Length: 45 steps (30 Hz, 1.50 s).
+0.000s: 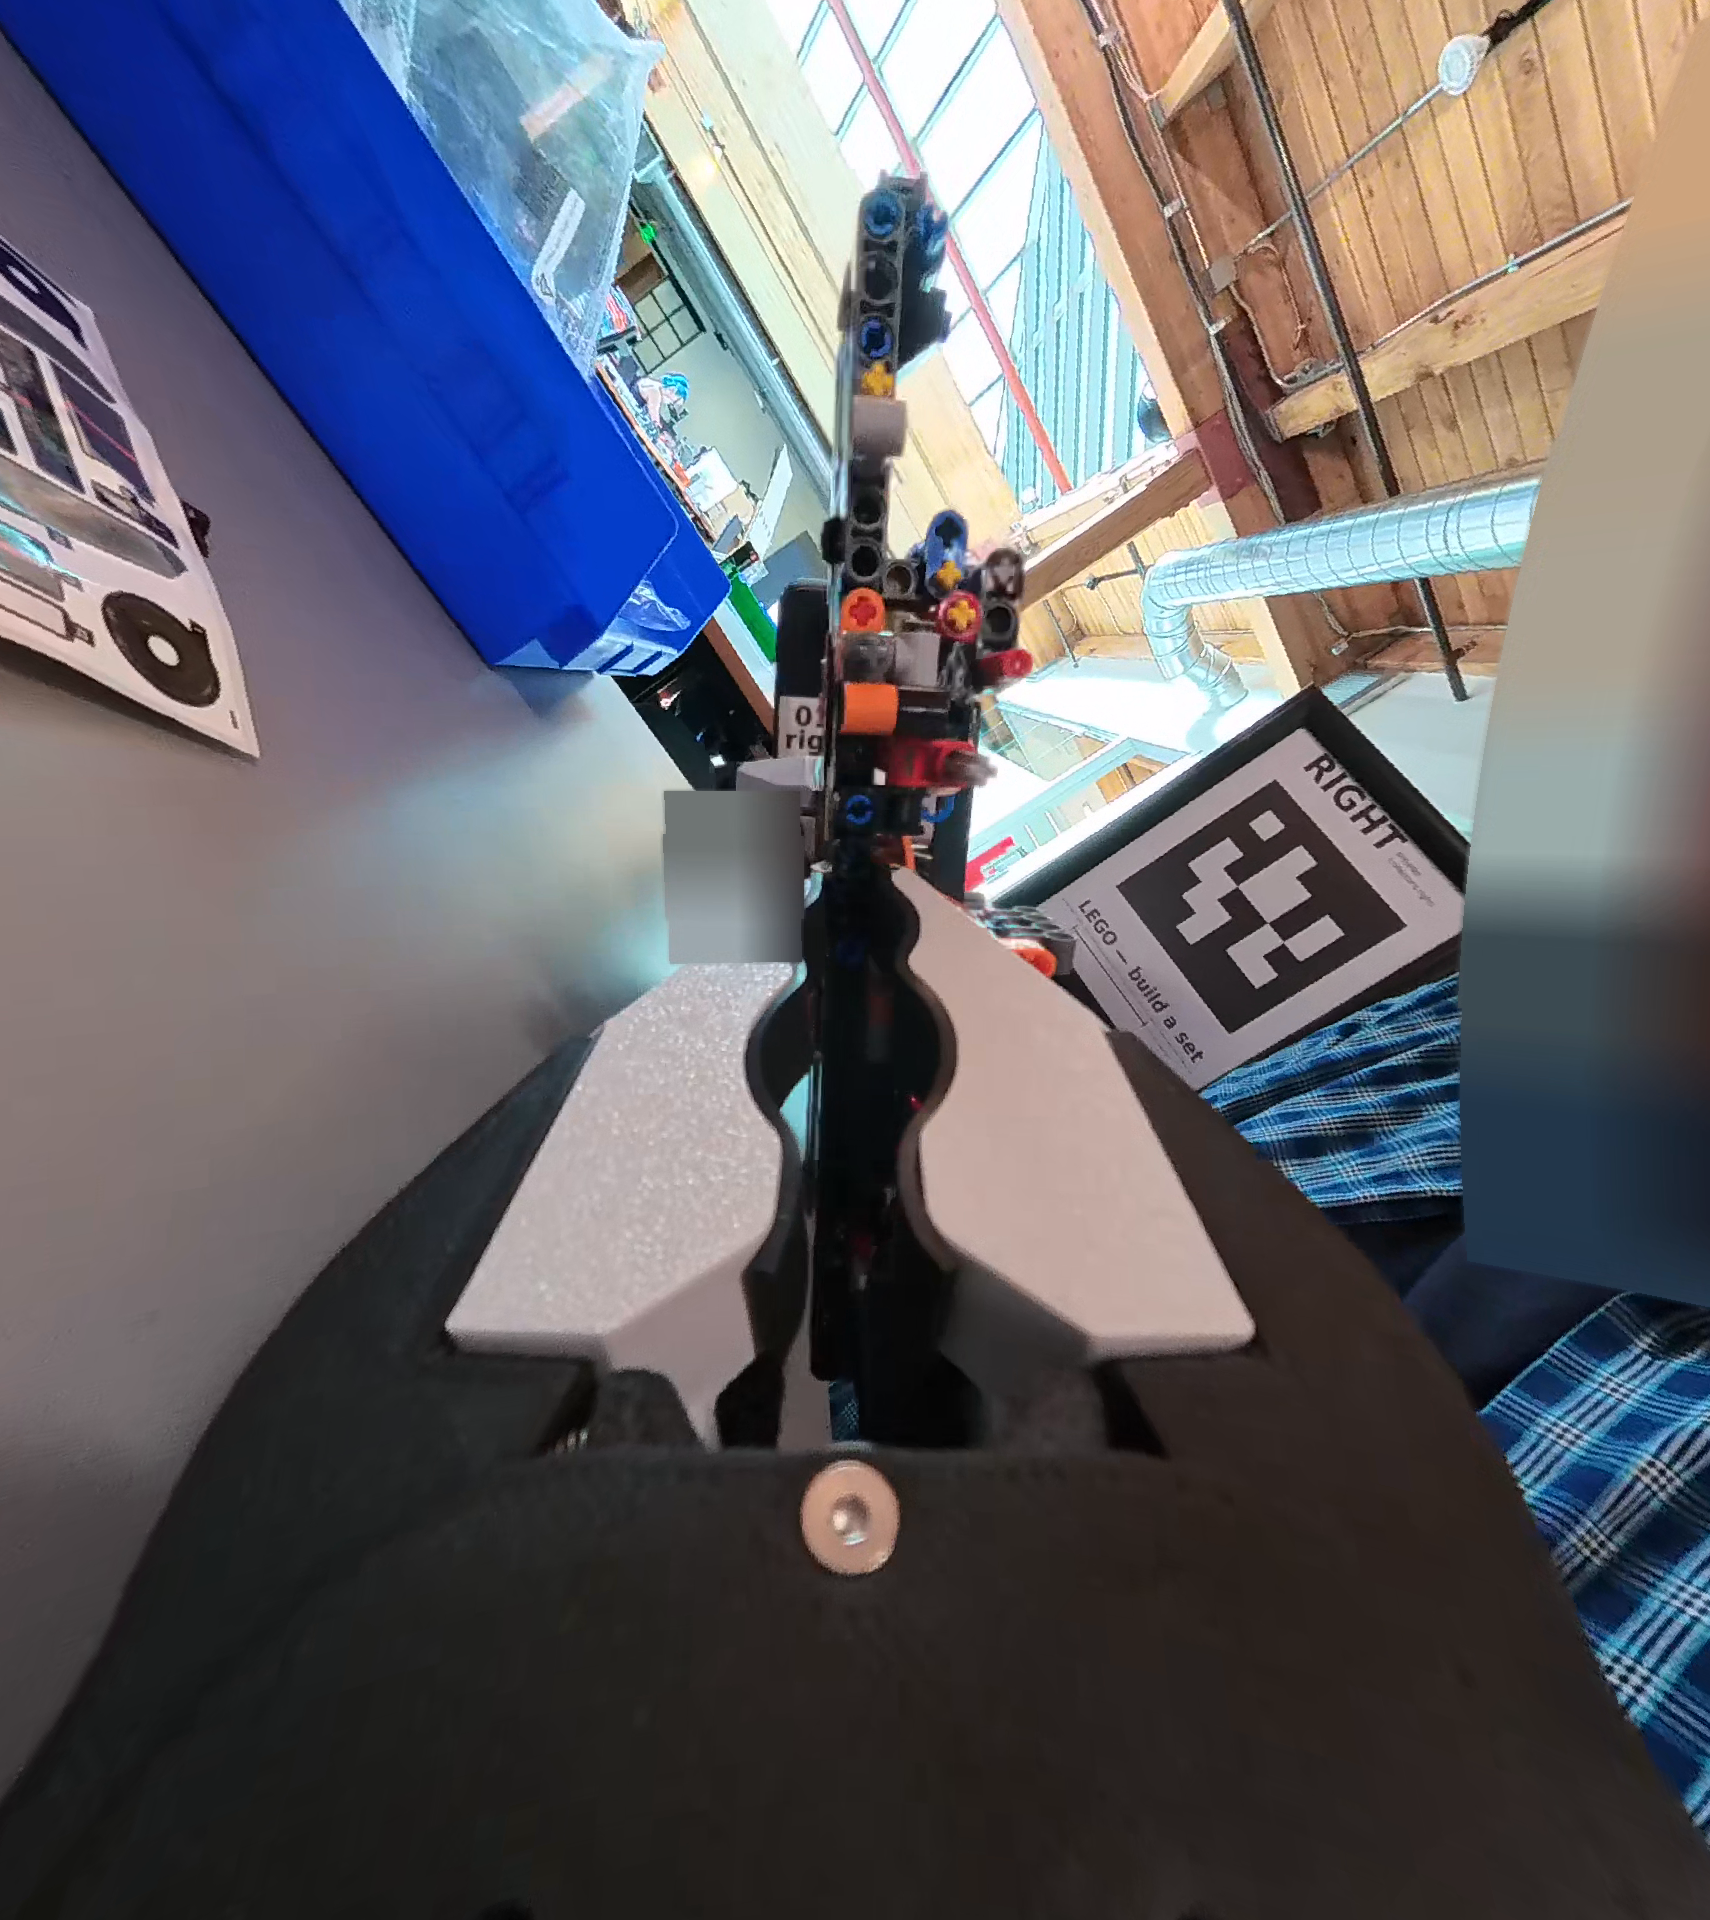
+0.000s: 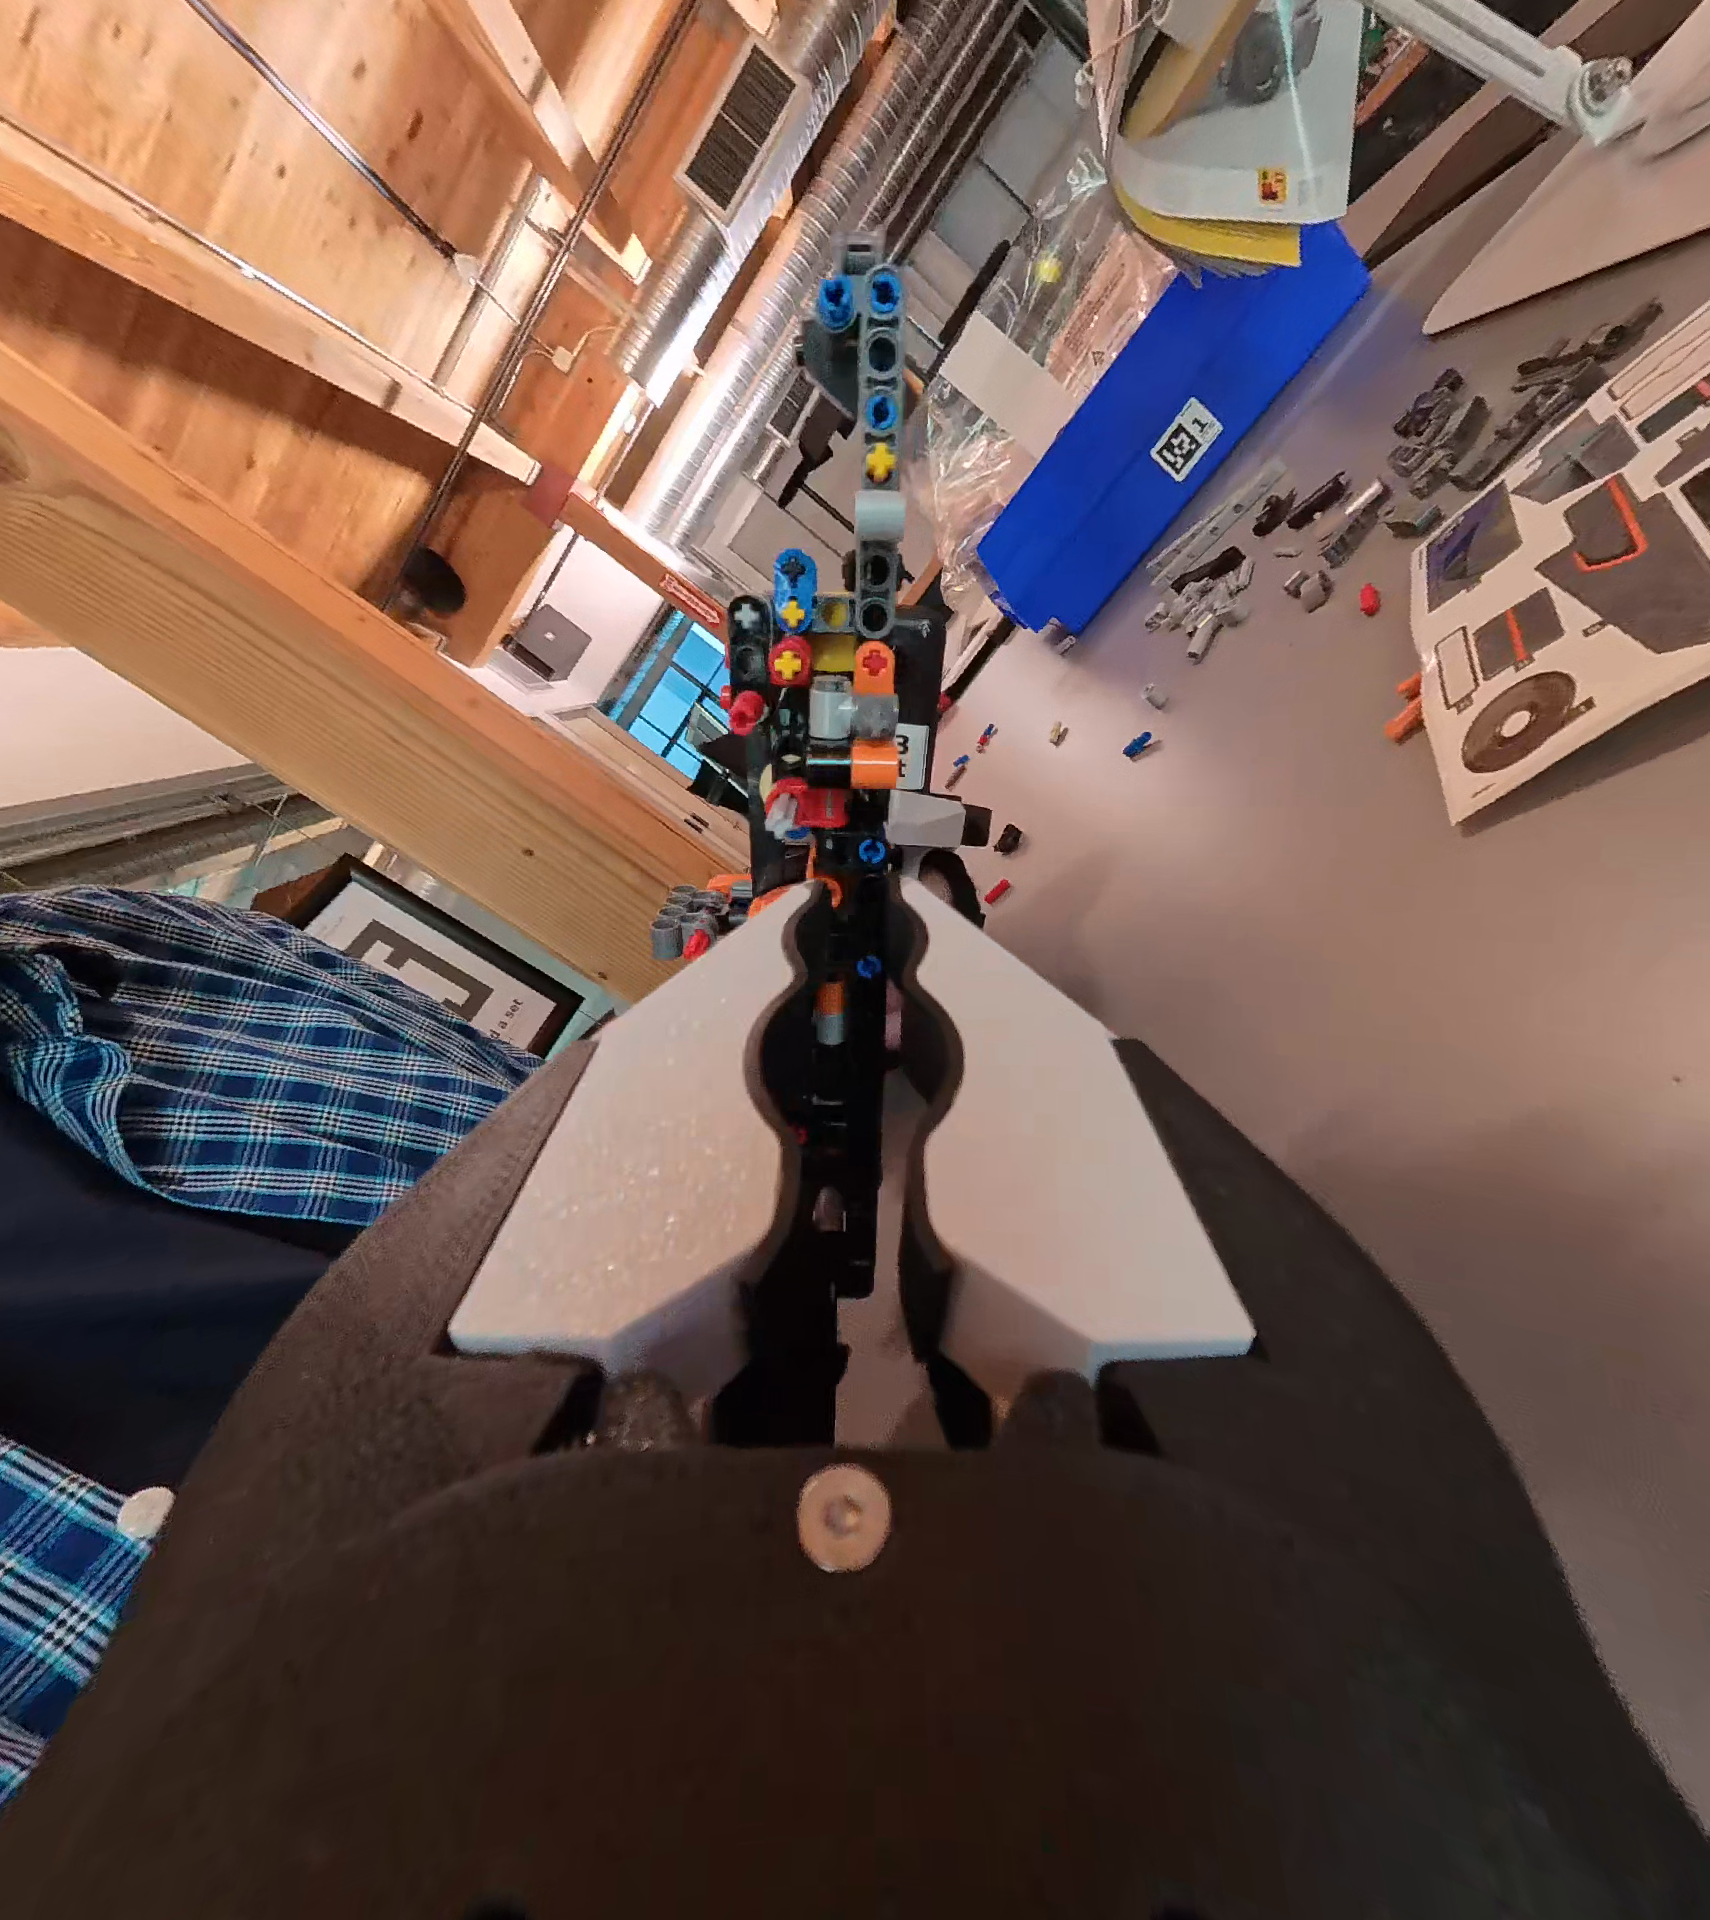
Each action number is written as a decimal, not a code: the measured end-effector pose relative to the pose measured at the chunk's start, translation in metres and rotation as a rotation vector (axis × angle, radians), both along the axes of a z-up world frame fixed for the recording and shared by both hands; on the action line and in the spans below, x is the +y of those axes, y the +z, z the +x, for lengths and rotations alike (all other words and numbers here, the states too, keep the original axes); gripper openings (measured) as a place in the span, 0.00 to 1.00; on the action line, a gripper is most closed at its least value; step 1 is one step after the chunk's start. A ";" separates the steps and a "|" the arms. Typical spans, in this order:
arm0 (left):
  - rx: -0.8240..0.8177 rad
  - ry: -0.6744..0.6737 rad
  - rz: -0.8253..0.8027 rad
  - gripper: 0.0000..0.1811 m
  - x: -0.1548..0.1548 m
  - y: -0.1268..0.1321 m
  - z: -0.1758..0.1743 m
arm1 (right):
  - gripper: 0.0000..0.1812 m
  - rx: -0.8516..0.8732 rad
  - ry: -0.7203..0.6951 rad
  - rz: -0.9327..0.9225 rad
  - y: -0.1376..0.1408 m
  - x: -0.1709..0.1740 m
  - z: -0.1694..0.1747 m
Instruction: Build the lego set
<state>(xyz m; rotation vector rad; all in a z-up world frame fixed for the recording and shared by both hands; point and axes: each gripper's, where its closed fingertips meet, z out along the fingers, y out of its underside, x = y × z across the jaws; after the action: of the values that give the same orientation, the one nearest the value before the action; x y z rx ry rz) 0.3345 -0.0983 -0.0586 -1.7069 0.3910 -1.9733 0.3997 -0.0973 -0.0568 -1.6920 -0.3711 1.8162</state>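
The grey worktop [image 2: 1350, 1039] carries a sticker sheet [image 2: 1609, 582] and loose parts [image 2: 1246, 582]. Held above it, the lego model [image 2: 835, 665] is grasped by both grippers, left [image 1: 851, 935] and right [image 2: 856, 935], fingers clenched on it. Best keep it steady, one side releasing to fetch the next part.

Workshop loft: timber ceiling [image 2: 155, 343], metal duct [image 1: 1350, 551], parts bin [image 2: 1173, 447]

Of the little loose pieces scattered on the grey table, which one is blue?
The blue pin, lying alone on the table between the build and the sticker sheet. Near it lie a tan piece and a red-tipped one; the heap beyond is grey and black.
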 end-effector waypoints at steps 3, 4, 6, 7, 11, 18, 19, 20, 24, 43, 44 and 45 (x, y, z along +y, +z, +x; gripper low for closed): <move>-0.003 -0.004 0.003 0.04 0.000 0.000 0.000 | 0.04 -0.048 -0.022 0.022 -0.005 0.001 0.000; -0.008 -0.001 0.008 0.04 0.000 0.001 0.000 | 0.05 -0.060 -0.031 0.023 -0.005 0.002 0.000; -0.006 -0.001 0.006 0.04 0.000 0.001 0.000 | 0.04 -0.063 -0.021 0.027 -0.005 0.000 -0.001; -0.006 -0.001 0.009 0.04 0.000 0.001 0.000 | 0.03 -0.063 -0.016 0.031 -0.005 -0.001 -0.002; -0.005 -0.002 0.009 0.04 0.000 0.001 0.000 | 0.01 -0.044 -0.010 0.032 -0.003 -0.002 -0.003; 0.022 0.009 0.020 0.04 0.000 -0.002 -0.002 | 0.01 -0.060 -0.013 0.028 -0.008 -0.003 -0.007; 0.030 0.011 0.024 0.04 -0.001 -0.003 -0.002 | 0.01 -0.063 -0.008 0.025 -0.008 -0.003 -0.007; 0.039 0.011 0.031 0.04 -0.002 -0.003 -0.002 | 0.01 -0.067 -0.011 0.022 -0.009 -0.002 -0.007; 0.066 0.033 0.043 0.05 0.000 -0.006 -0.002 | 0.01 -0.097 -0.010 0.011 -0.014 0.000 -0.009; 0.247 0.058 -0.059 0.04 0.018 -0.035 -0.004 | 0.00 -0.402 -0.048 0.006 -0.051 0.002 -0.009; 0.280 0.025 -0.081 0.05 0.017 -0.040 -0.003 | 0.00 -0.417 -0.047 0.017 -0.052 0.001 -0.010; 0.312 0.015 -0.093 0.05 0.017 -0.046 -0.003 | 0.00 -0.436 -0.039 0.018 -0.055 -0.001 -0.011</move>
<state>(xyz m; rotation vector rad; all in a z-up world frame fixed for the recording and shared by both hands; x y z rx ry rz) 0.3319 -0.0810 -0.1044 -2.0786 0.3973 -1.7402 0.3888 -0.0985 -0.1118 -2.0633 -0.5281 1.4008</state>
